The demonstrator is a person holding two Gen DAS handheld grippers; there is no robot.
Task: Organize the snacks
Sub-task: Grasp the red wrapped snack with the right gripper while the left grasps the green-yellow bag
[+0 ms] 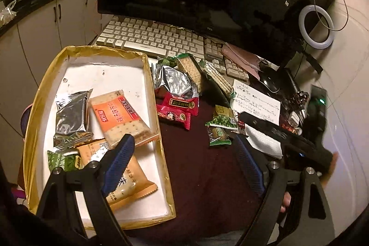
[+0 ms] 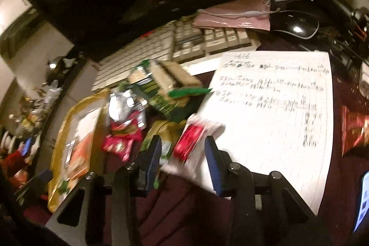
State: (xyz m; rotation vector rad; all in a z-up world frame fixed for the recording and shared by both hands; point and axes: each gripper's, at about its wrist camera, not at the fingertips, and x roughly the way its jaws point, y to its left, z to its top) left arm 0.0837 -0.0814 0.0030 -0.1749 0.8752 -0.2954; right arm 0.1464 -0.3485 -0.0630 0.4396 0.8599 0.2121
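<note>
Blurrily, a red-and-white snack packet (image 2: 192, 144) lies between the right hand-held gripper's (image 2: 182, 151) blue pads.

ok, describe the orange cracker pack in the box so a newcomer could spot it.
Start at the gold-rimmed white box left of the keyboard. Inside it, the orange cracker pack lies right of a silver pouch. Only it has a bright orange label with pale square crackers showing through clear wrap.

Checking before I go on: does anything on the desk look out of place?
Yes. Loose snack packets lie over the keyboard's front edge: two cracker packs and a crumpled silver wrapper. A pink pouch covers its number keys.
</note>
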